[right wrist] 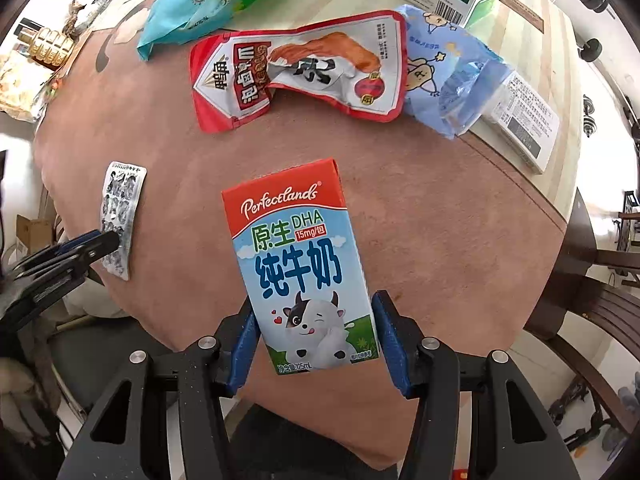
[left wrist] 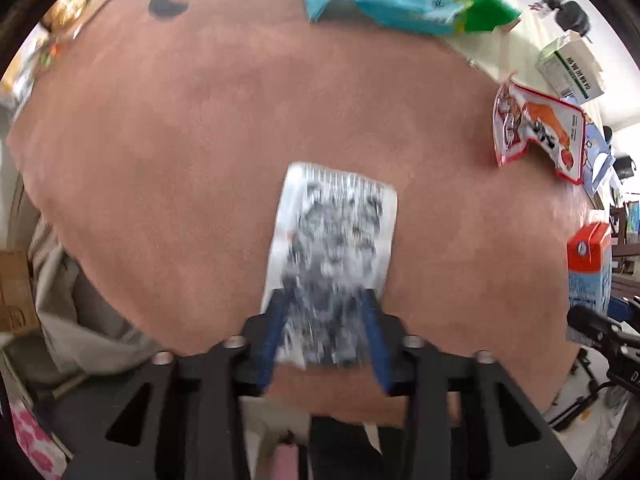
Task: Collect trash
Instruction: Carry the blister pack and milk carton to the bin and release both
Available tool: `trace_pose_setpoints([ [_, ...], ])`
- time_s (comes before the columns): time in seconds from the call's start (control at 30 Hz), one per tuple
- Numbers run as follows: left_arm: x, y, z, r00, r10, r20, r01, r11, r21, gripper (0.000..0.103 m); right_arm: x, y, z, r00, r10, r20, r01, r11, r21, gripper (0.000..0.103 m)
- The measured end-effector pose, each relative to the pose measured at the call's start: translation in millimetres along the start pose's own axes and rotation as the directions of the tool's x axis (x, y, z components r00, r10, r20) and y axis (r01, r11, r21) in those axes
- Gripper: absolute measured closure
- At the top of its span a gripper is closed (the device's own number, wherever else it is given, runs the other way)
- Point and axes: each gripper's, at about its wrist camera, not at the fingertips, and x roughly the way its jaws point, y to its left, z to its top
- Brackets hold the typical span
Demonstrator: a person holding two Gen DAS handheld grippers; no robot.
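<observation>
Blue-padded fingers of the right claw (right wrist: pixel 314 336) are closed on the milk carton (right wrist: pixel 300 264), its long axis pointing forward; the left claw (left wrist: pixel 326 328) grips a blister pack (left wrist: pixel 332 248). Beyond, a red wrapper (right wrist: pixel 300 68) and blue-green bag (right wrist: pixel 204 4) are left on the brown surface (right wrist: pixel 440 220).

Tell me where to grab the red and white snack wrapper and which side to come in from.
Grip the red and white snack wrapper at its near-left corner, where the crumpled red flap seems to lift off the brown mat. Come in low from the near side, one finger under that flap. The rest lies flat, and its right end touches the blue plastic bag, so that side is crowded.
</observation>
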Motion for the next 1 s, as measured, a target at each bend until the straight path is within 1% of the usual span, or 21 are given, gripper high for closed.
trace_pose_setpoints([
  [0.07,5.8,-4.5,6.5,0.999,-0.007,-0.037,0.008,1.0,0.03,0.043,3.4,3.1,0.5,1.0,0.0,-0.003,0.0,1.0,0.004,0.046],
  [0.13,13.6,-8.1,12.1,0.998,0.015,-0.066,-0.011,0.998,0.063,0.039,5.9,3.9,-0.5,1.0,0.007,-0.01,-0.006,1.0,0.012,0.046],
  [0.17,15.1,-11.8,13.3,0.997,0.019,-0.074,-0.013,0.997,0.08,0.033,7.8,4.3,0.3,1.0,0.012,-0.012,-0.012,1.0,0.017,0.046],
  [0.23,18.9,-18.5,14.5,0.995,0.048,-0.086,-0.039,0.994,0.099,0.033,14.4,-2.4,5.1,1.0,0.014,-0.017,-0.014,1.0,0.02,0.046],
  [0.3,21.0,-23.1,13.3,0.994,0.074,-0.079,-0.065,0.992,0.11,0.033,17.7,-8.1,8.5,1.0,0.02,-0.021,-0.019,0.999,0.028,0.046],
  [0.37,19.6,-26.8,12.6,0.996,0.066,-0.061,-0.06,0.994,0.093,0.034,19.3,-10.5,11.3,0.999,0.02,-0.025,-0.02,0.999,0.03,0.046],
  [0.4,18.0,-27.9,10.4,0.996,0.07,-0.054,-0.065,0.994,0.088,0.036,20.0,-11.8,12.7,0.999,0.022,-0.027,-0.022,0.999,0.032,0.046],
  [0.43,14.5,-28.6,8.6,0.997,0.066,-0.048,-0.062,0.995,0.084,0.041,21.2,-12.2,14.5,0.999,0.025,-0.029,-0.024,0.999,0.032,0.046],
  [0.47,12.4,-29.3,5.2,0.997,0.054,-0.047,-0.051,0.996,0.078,0.041,22.9,-13.5,16.4,0.999,0.027,-0.031,-0.026,0.999,0.029,0.046],
  [0.63,-2.2,-23.3,-6.3,0.999,0.033,-0.012,-0.033,0.999,0.0,0.041,21.7,-9.4,26.6,0.999,0.038,-0.037,-0.038,0.999,-0.011,0.046],
  [0.77,-25.0,-9.0,-26.8,0.998,0.028,0.053,-0.023,0.995,-0.095,0.041,14.6,0.2,33.3,0.999,0.039,-0.03,-0.041,0.998,-0.056,0.046],
  [0.9,-55.4,11.3,-65.8,0.992,0.043,0.121,-0.016,0.977,-0.215,0.041,6.2,24.7,33.5,0.999,0.047,-0.021,-0.049,0.99,-0.134,0.046],
  [1.0,-71.0,29.7,-103.7,0.986,0.065,0.151,-0.017,0.953,-0.301,0.041,3.9,51.4,26.9,0.998,0.063,-0.017,-0.065,0.979,-0.192,0.046],
])
